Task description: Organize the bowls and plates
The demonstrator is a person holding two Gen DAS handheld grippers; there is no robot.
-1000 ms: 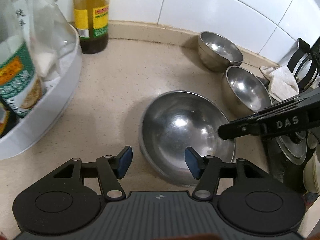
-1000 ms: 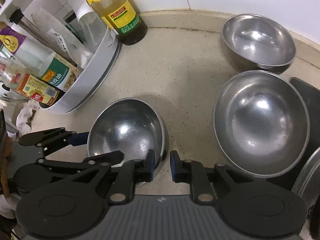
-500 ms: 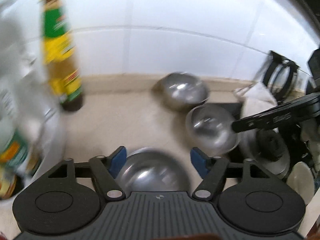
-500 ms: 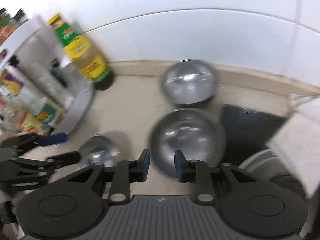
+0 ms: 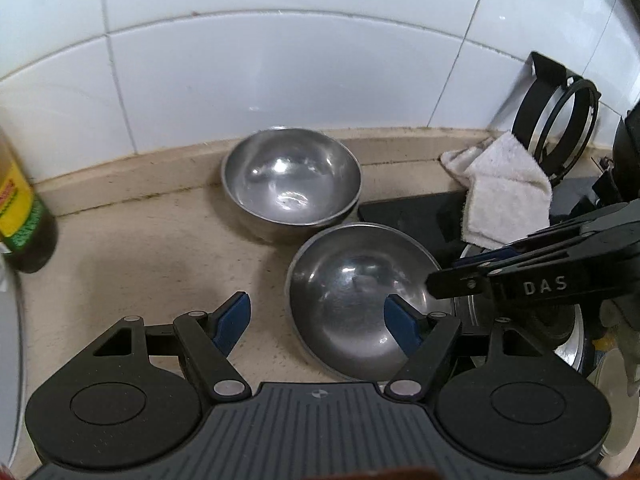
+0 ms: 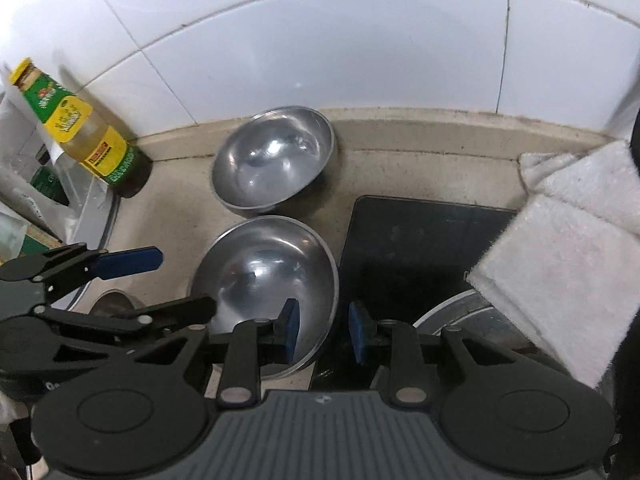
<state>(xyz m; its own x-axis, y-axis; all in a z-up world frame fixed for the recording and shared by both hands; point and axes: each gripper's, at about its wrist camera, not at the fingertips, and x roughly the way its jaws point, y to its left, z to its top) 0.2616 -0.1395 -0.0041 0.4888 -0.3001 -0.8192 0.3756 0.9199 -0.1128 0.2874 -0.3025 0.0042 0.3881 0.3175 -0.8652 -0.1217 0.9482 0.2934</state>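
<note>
- Two round stainless-steel bowls sit touching on the beige speckled desk: the far steel bowl (image 5: 292, 184) at frame centre against the white tiled wall, the near steel bowl (image 5: 362, 296) just below and right of it.
- The left tool (image 5: 316, 322), blue-padded jaws spread wide after opening, hovers released over the near bowl's left rim.
- The right tool (image 6: 322, 334) has eased slightly apart; it straddles that bowl's right rim (contact not discernible).
- A white folded cloth (image 6: 560, 256) lies at right, a yellow-labelled bottle (image 6: 80, 132) upper left.
</note>
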